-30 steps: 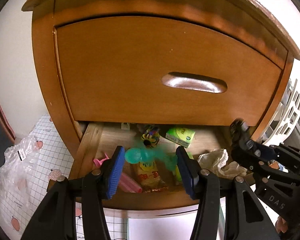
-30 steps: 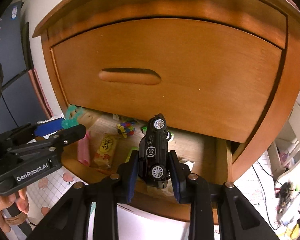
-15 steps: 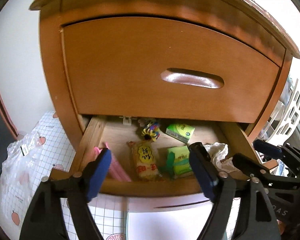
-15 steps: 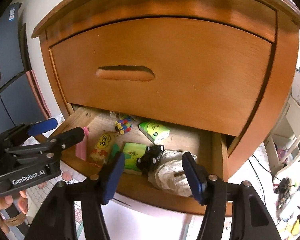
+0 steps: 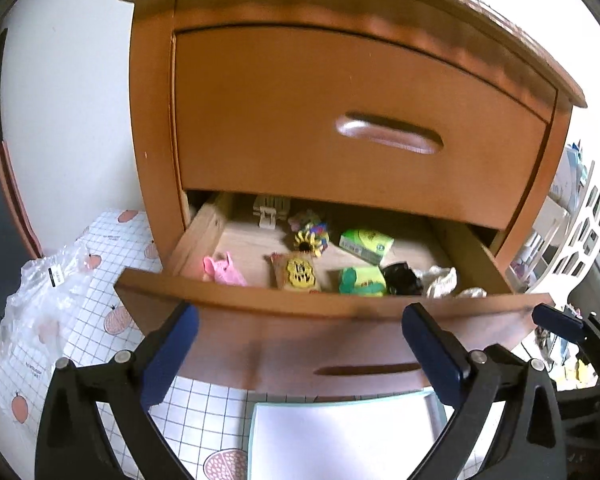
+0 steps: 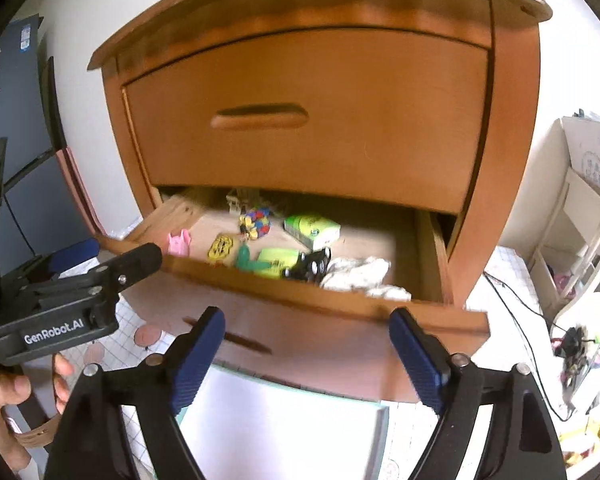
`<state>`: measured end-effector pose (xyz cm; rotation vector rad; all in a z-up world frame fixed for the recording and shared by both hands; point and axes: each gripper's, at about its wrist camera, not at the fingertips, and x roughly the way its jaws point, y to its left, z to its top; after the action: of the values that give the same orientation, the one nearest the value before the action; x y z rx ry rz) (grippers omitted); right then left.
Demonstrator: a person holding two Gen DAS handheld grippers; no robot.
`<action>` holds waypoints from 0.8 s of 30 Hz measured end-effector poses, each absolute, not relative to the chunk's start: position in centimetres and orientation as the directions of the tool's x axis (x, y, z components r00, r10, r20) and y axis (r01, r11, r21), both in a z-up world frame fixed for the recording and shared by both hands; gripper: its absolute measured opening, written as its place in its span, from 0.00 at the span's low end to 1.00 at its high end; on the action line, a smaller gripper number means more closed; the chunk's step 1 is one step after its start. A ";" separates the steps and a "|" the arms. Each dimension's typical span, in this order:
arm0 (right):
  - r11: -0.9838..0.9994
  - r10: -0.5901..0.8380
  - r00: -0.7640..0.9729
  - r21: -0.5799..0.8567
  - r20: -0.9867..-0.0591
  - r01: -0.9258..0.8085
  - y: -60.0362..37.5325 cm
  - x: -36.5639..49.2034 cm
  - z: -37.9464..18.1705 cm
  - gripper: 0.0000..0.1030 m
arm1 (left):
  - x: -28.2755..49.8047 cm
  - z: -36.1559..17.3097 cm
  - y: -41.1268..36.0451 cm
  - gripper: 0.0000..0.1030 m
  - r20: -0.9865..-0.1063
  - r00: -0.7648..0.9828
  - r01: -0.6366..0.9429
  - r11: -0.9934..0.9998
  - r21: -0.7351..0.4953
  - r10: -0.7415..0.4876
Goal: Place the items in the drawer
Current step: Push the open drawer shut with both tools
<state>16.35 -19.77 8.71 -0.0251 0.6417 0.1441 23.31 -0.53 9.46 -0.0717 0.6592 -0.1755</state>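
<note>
I have both tools released: the left tool [image 5: 298,350] and the right tool [image 6: 306,354] have just been opening, their blue pads stand wide apart, and nothing lies between them. Each hangs low in its frame, in front of the pulled-out lower wooden drawer [image 5: 300,332] of the brown wooden nightstand [image 5: 364,120]. The task's items lie inside that drawer: the small black toy car [image 6: 310,265] sits right of centre, touching the crumpled white cloth [image 6: 360,272] on its right and the bright green packet [image 6: 274,262] on its left. The teal plastic toy [image 6: 244,259] rests just left of that packet, near the front wall. Further left lie the yellow snack packet [image 5: 298,272] and the pink plastic piece [image 5: 222,270]; the green box [image 5: 366,242] and the multicoloured beaded toy [image 5: 310,236] sit toward the back. My judgement of the hazards: the car appears tilted against the cloth, so a hard push on the drawer front could roll or shift it; the cloth stands high near the front rim and could snag under the closed upper drawer [image 5: 360,128]; an uneven push from one tool could rack the drawer in its slides.
</note>
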 end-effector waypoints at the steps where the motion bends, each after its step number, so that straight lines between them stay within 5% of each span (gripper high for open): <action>1: 0.989 0.125 0.788 0.017 -0.603 -0.144 -19.7 16.3 8.5 0.90 | 23.2 9.3 -0.6 0.98 -0.603 0.776 0.139 0.983 -0.121 -0.184; 24: 0.993 0.106 0.769 0.020 -0.631 -0.120 -19.6 22.9 7.1 0.96 | 29.4 7.4 -2.3 1.00 -0.637 0.749 0.160 0.983 -0.091 -0.181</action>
<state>22.90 -19.58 7.05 -0.0218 0.6831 0.1228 29.38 -2.33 7.35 -0.0313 0.6997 -0.1859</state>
